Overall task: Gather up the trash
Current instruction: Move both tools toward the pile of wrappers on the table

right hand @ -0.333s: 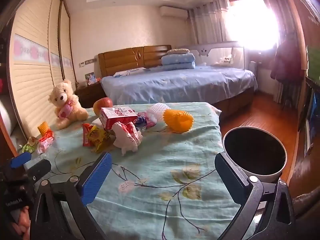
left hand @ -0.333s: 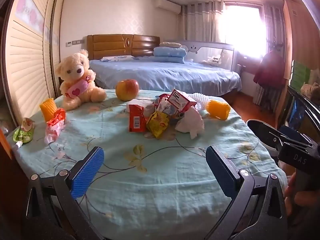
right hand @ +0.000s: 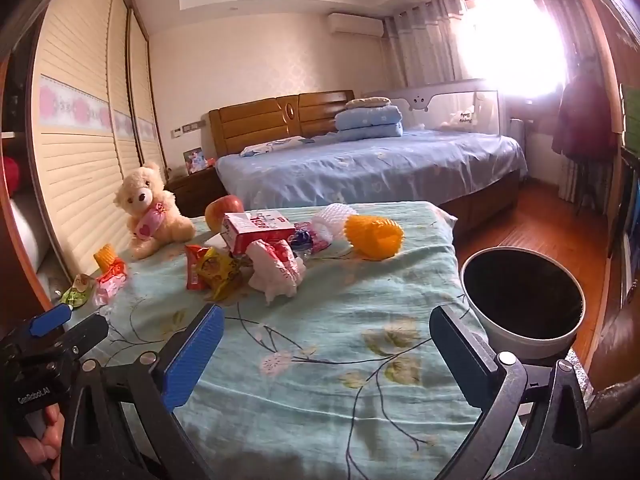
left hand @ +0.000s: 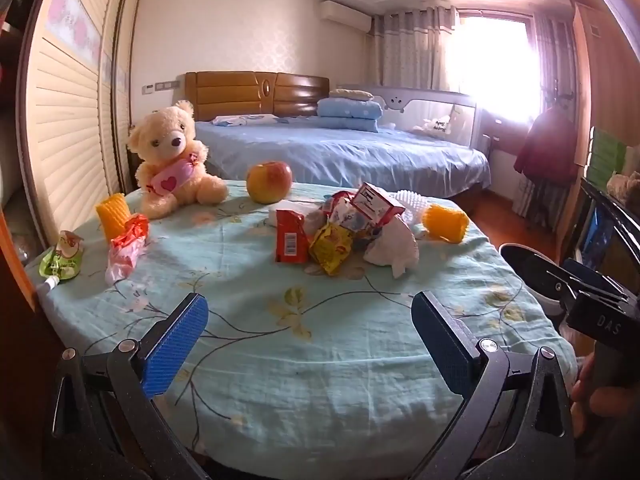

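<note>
Trash lies on the table's light blue floral cloth (left hand: 320, 344): a red wrapper (left hand: 291, 236), a yellow wrapper (left hand: 331, 249), a red and white carton (left hand: 376, 204), crumpled white paper (left hand: 394, 246), an orange foam net (left hand: 446, 222), a red and white wrapper (left hand: 126, 246) and a green pouch (left hand: 64, 258). The pile also shows in the right wrist view (right hand: 240, 260). A white bin with a dark inside (right hand: 522, 300) stands right of the table. My left gripper (left hand: 312, 340) and right gripper (right hand: 328, 352) are open and empty, near the table's front edge.
A teddy bear (left hand: 174, 160), an apple (left hand: 269, 176) and a second orange foam net (left hand: 113, 214) are on the table's far side. A white foam net (right hand: 334, 220) lies behind the pile. A blue bed (left hand: 340, 156) stands beyond. A wardrobe (left hand: 68, 120) is left.
Both views have shifted only slightly; the grippers stay open and nothing on the table has moved.
</note>
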`<state>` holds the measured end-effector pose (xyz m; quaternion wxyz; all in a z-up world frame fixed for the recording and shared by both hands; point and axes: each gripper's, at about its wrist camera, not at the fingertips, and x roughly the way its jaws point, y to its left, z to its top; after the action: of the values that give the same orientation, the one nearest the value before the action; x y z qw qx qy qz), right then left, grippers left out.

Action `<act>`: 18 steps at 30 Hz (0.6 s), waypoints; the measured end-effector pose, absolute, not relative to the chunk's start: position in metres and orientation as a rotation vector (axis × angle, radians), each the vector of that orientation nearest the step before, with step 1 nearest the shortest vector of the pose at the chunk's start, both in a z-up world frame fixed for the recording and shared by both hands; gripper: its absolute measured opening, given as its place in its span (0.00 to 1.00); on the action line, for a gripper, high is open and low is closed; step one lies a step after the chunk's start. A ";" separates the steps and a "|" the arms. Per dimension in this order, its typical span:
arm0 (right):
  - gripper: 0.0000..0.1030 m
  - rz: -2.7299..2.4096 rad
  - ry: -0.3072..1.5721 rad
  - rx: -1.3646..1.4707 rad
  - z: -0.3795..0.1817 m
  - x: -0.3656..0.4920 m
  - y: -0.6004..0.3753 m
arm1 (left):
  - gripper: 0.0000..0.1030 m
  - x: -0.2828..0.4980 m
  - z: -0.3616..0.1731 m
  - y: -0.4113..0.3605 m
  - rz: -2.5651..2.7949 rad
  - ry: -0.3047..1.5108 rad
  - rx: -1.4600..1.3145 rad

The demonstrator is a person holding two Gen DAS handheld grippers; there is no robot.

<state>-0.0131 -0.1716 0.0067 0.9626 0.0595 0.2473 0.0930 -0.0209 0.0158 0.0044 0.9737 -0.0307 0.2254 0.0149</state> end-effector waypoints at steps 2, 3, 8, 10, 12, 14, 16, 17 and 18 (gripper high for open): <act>1.00 0.192 0.501 0.116 0.006 -0.010 -0.171 | 1.00 -0.023 0.006 0.018 0.032 0.452 -0.067; 1.00 0.195 0.502 0.116 0.006 -0.007 -0.172 | 1.00 -0.024 0.006 0.019 0.034 0.452 -0.069; 1.00 0.206 0.508 0.117 0.005 0.007 -0.176 | 1.00 -0.023 0.005 0.024 0.040 0.454 -0.081; 1.00 0.212 0.511 0.118 0.002 0.010 -0.174 | 1.00 -0.022 0.005 0.023 0.040 0.454 -0.080; 1.00 0.216 0.512 0.121 0.001 0.010 -0.173 | 1.00 -0.022 0.004 0.023 0.040 0.453 -0.079; 1.00 0.221 0.513 0.124 0.000 0.009 -0.173 | 1.00 -0.022 0.005 0.022 0.039 0.452 -0.078; 1.00 0.224 0.512 0.126 0.001 0.009 -0.173 | 1.00 -0.022 0.005 0.023 0.041 0.452 -0.078; 1.00 0.227 0.512 0.128 0.001 0.009 -0.173 | 1.00 -0.022 0.005 0.023 0.040 0.453 -0.080; 1.00 0.229 0.512 0.130 0.001 0.009 -0.172 | 1.00 -0.022 0.005 0.023 0.039 0.454 -0.081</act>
<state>0.0089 -0.1724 0.0008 0.9589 0.0641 0.2523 0.1131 -0.0222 0.0230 0.0048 0.9734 -0.0402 0.2248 0.0192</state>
